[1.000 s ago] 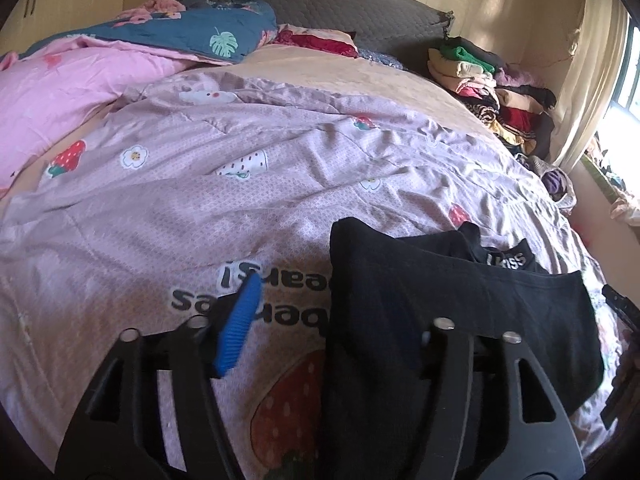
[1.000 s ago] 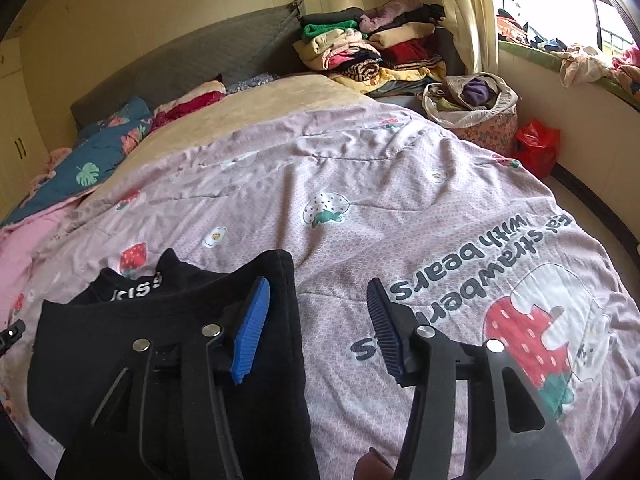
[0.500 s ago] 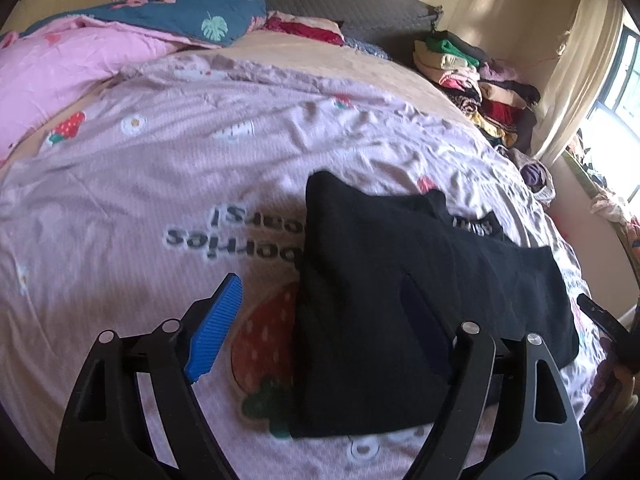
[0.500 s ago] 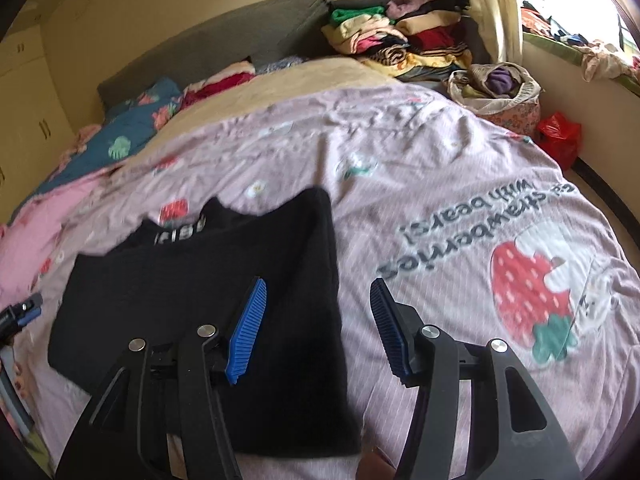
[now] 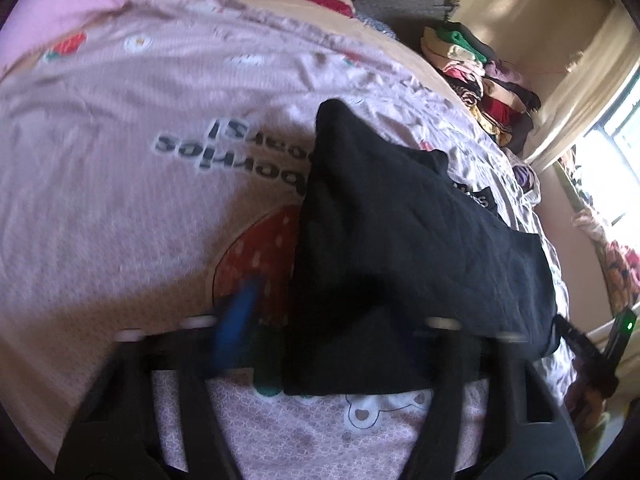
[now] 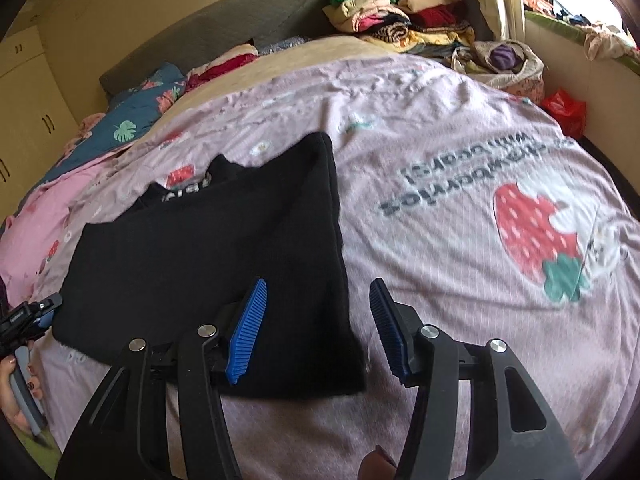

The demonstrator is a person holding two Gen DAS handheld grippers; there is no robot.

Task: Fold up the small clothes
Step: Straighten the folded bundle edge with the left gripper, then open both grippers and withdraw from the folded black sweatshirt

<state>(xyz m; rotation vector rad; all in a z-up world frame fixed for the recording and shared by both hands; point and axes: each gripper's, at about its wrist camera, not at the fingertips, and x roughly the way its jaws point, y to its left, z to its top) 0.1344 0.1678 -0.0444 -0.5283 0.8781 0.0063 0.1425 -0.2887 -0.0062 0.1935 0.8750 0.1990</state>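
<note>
A black top [image 6: 208, 248] lies flat on the pink strawberry quilt [image 6: 440, 168], sleeves folded in, collar with white lettering toward the headboard. It also shows in the left wrist view [image 5: 400, 248]. My right gripper [image 6: 316, 332] is open and empty, held above the garment's near right corner. My left gripper [image 5: 332, 332] is open and empty, blurred by motion, over the garment's near edge at its other side. The left gripper also shows at the left edge of the right wrist view [image 6: 28, 320].
A stack of folded clothes [image 6: 400, 12] sits at the far right corner of the bed, with a cloth bag [image 6: 504, 60] and a red bag [image 6: 568, 108] beside it. Pillows [image 6: 136, 116] and a pink blanket [image 5: 92, 4] lie by the grey headboard [image 6: 224, 28].
Both grippers have drawn back toward the foot of the bed and risen, so the whole black top now shows. The left view is motion-blurred. Both stay open.
</note>
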